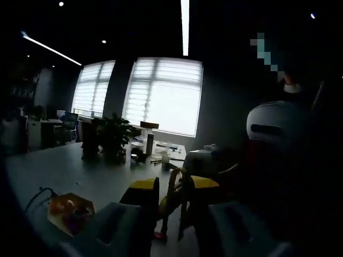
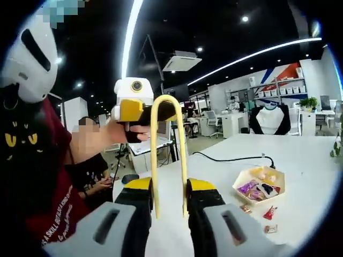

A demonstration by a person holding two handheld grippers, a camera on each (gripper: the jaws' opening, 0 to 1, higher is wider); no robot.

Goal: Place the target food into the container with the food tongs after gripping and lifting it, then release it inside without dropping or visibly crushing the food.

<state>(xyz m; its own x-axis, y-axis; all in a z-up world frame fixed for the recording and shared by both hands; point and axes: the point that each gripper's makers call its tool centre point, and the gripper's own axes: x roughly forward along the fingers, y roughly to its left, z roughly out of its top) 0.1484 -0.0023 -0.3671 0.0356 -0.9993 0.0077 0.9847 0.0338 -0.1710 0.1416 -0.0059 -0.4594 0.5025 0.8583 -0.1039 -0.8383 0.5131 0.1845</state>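
You are only at the start: your right gripper (image 2: 169,201) clamps the yellow food tongs (image 2: 168,155), arms spread and holding nothing, while wrapped snacks (image 2: 269,213) lie on the white table (image 2: 311,160) beside the hexagonal tray (image 2: 260,184), none gripped yet.

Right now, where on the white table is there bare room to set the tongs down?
Open white tabletop lies beyond the black cable, toward the far desks. The strip between the right gripper holding the yellow tongs and the tan hexagonal snack tray is also bare. It is crowded right of the tray, by the loose wrapped snacks.
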